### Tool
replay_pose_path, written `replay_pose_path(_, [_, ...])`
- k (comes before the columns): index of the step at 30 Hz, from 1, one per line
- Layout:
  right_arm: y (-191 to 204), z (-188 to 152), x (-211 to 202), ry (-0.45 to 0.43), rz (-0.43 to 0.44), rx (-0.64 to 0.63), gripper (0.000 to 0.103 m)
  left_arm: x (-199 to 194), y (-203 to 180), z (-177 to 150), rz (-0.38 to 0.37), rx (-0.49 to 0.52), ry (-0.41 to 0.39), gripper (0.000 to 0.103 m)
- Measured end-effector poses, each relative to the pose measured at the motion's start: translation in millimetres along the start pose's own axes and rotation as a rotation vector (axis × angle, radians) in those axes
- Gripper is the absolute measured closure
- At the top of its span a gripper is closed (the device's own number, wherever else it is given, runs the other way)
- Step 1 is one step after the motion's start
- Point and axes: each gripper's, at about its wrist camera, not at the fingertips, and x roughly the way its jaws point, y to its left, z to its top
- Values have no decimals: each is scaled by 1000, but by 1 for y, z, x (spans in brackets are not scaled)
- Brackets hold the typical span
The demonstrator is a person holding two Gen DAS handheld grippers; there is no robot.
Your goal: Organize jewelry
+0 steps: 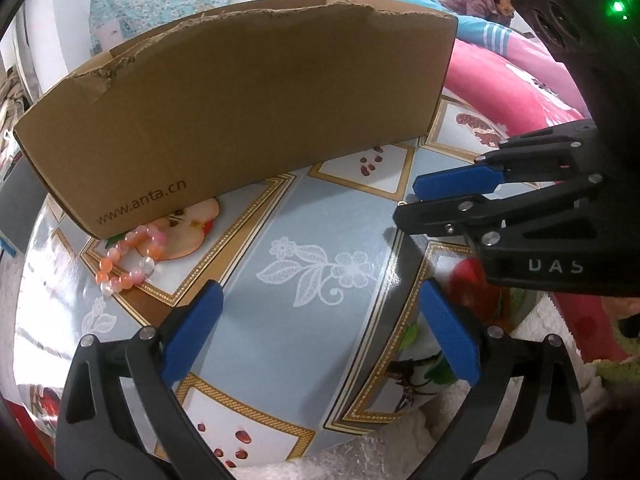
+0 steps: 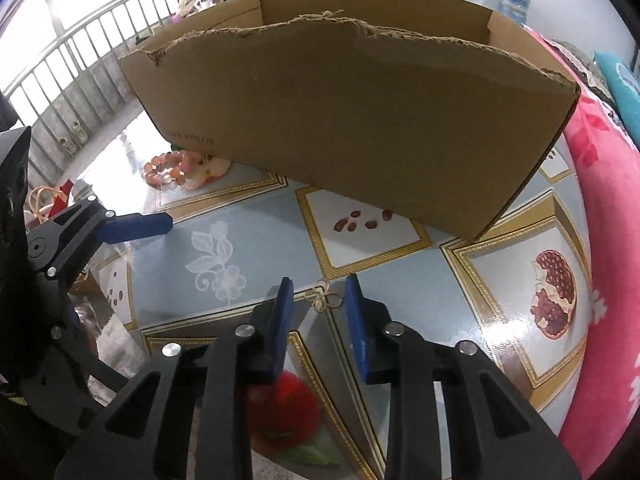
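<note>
While the right gripper stands narrowed around a small gold knot-shaped trinket at lower centre of its own view, the blue pads do not look to be pressing on it yet, so I judge the piece is flanked, not held. It lies flat on a glossy patterned tablecloth, and thin metal like that could skid out from between the pads or get pushed along instead of lifted. The left gripper hangs wide with nothing in it at lower centre of its view, over bare cloth. A pink and orange bead bracelet lies at middle left, touching the foot of the cardboard box; a clumsy reach there might shove it under the box edge. Inside of the box is hidden by its torn front wall. From the left view the trinket is barely a glint behind the right gripper's tip
</note>
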Motion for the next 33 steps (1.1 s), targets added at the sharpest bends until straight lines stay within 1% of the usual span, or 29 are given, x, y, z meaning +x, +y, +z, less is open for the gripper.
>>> replay_pose_path(5, [1, 1, 3, 18, -20, -3, 78, 2, -2, 1, 5, -4, -5, 8])
replay_pose_path(10, [11, 4, 8, 27, -51, -22, 78, 4, -2, 2, 7, -3, -5, 8])
replay_pose_path(14, [11, 7, 9, 48, -50, -31, 78, 4, -3, 3, 6, -3, -5, 8])
replay_pose_path(16, [14, 8, 10, 58, -46, -49, 83, 4, -3, 3, 5, -2, -6, 8])
replay_pose_path(18, [15, 9, 11, 68, -45, -60, 83, 4, -3, 3, 4, 0, -7, 8])
replay_pose_path(27, [11, 9, 12, 77, -21, -39, 83, 4, -4, 3, 3, 1, -11, 8])
replay_pose_path(28, [9, 9, 11, 77, -19, -37, 86, 4, -4, 3, 3, 0, -11, 8])
replay_pose_path(33, [4, 7, 8, 81, -17, -24, 87, 4, -5, 3, 4, 1, -12, 8])
